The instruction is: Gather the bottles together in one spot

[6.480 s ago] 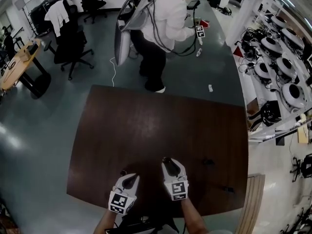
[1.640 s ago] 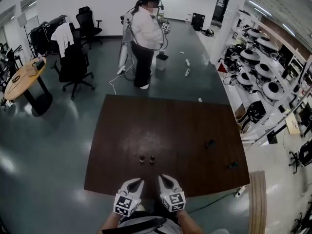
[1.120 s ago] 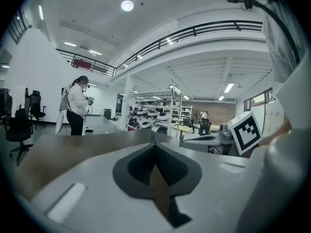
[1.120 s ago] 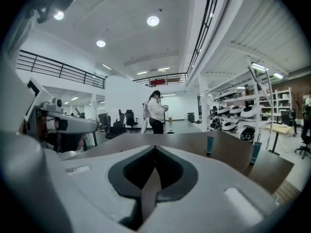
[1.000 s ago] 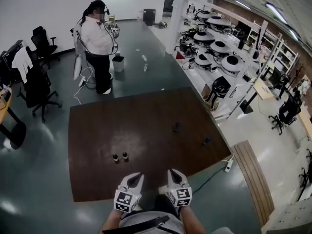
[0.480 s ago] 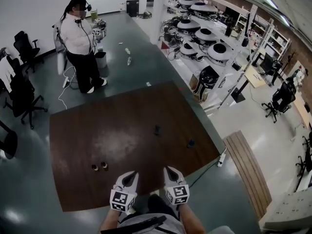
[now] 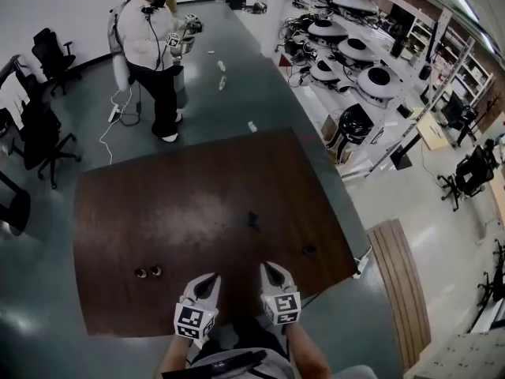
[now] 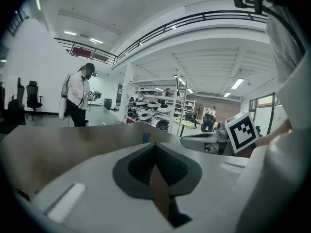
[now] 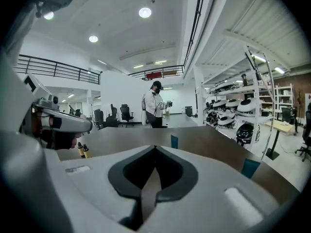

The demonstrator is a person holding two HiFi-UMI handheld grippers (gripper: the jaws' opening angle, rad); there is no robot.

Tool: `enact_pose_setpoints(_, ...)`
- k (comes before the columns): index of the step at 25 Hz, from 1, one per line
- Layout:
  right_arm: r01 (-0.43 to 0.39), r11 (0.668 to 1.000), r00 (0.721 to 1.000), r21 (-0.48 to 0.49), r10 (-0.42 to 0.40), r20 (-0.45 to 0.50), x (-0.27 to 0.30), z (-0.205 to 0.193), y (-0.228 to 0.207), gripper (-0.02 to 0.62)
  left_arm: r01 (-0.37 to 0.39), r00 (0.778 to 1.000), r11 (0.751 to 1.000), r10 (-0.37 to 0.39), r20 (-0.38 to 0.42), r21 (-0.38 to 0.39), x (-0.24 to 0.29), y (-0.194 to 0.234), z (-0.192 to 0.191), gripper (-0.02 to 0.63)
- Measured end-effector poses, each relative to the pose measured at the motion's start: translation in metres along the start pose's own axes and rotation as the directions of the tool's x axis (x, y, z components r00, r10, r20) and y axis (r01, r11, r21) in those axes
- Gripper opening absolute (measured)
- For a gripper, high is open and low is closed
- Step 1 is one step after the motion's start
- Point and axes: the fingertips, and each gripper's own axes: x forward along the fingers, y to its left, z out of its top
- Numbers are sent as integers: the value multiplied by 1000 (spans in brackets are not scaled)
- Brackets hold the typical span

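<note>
Bottles stand spread over the broad dark-brown wooden counter (image 7: pixel 189 204). Over its near edge the left tongs (image 7: pixel 211 278) and right tongs (image 7: pixel 268 268) hang side by side, each pressed together and empty. One small teal bottle (image 7: pixel 252 219) and another teal bottle (image 7: pixel 309 249) stand apart at the right. Two tiny amber dark-capped bottles (image 7: pixel 140 272) stand just beside each other at the left.

We hold our left gripper (image 7: pixel 210 278) and right gripper (image 7: pixel 269 268) side by side, close but not touching, both pointing forward and tipped slightly down. Each has its jaws closed tip to tip with nothing between them. Our forearms (image 7: pixel 306 355) reach out behind them, roughly parallel.
</note>
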Motion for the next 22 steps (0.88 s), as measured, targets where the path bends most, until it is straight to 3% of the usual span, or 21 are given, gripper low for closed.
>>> enact_pose_setpoints(9, -69, 997, 997, -31, 68, -45, 43, -11, -17, 2, -59, 998, 997, 58, -30, -40, 36, 20, -13, 0)
enact_pose_setpoints(22, -153, 988, 986, -33, 150, -79, 91, -23, -25, 2, -80, 995, 995, 76, -72, -62, 82, 41, -28, 0)
